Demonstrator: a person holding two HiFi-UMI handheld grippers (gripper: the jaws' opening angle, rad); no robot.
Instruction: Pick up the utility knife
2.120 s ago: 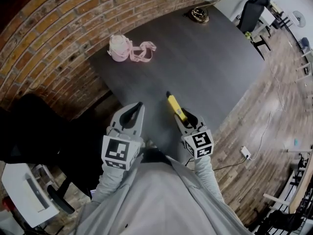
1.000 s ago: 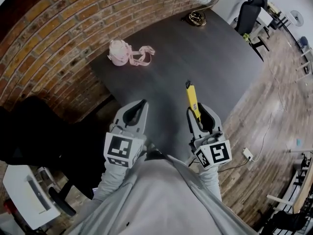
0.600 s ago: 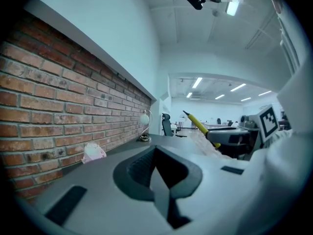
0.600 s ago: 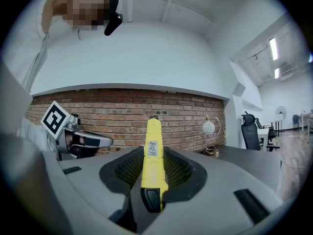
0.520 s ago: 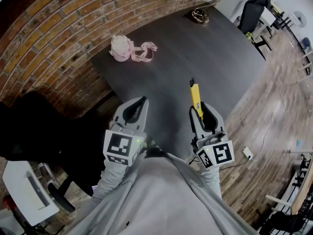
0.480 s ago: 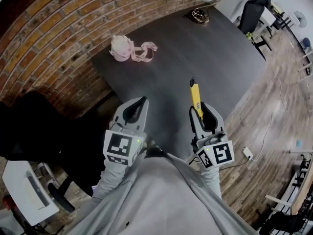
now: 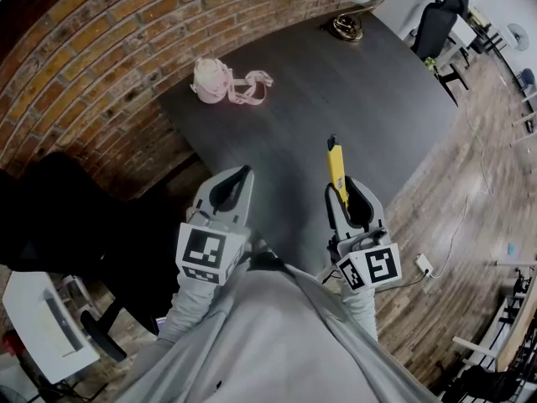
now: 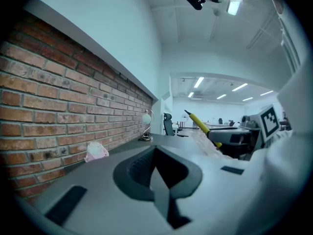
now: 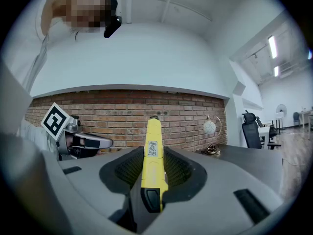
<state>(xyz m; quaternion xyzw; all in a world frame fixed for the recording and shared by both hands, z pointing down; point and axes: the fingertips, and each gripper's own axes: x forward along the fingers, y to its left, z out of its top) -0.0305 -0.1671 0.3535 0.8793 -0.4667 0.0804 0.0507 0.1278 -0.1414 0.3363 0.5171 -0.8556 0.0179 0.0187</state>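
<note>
The yellow utility knife point(image 9: 153, 160) is clamped between the jaws of my right gripper point(image 9: 154, 173), its black-tipped nose sticking out past the fingertips. In the head view the utility knife point(image 7: 336, 164) hangs lifted above the near edge of the dark table point(image 7: 336, 82), held by the right gripper point(image 7: 342, 193). My left gripper point(image 7: 231, 187) is beside it to the left, shut with nothing in it. In the left gripper view the left gripper point(image 8: 159, 173) has its jaws together, and the utility knife point(image 8: 200, 125) shows at the right.
A pink pouch with a strap point(image 7: 222, 82) lies at the table's far left by the brick wall point(image 7: 75, 74). A brass lamp with a round globe point(image 7: 352, 2) stands at the far corner. An office chair point(image 7: 436, 23) and a cable with a power strip point(image 7: 422, 264) are on the wood floor to the right.
The right gripper lifted the knife off the table and turned it from slanting left to pointing straight ahead. Over the last half second both grippers stayed still.
</note>
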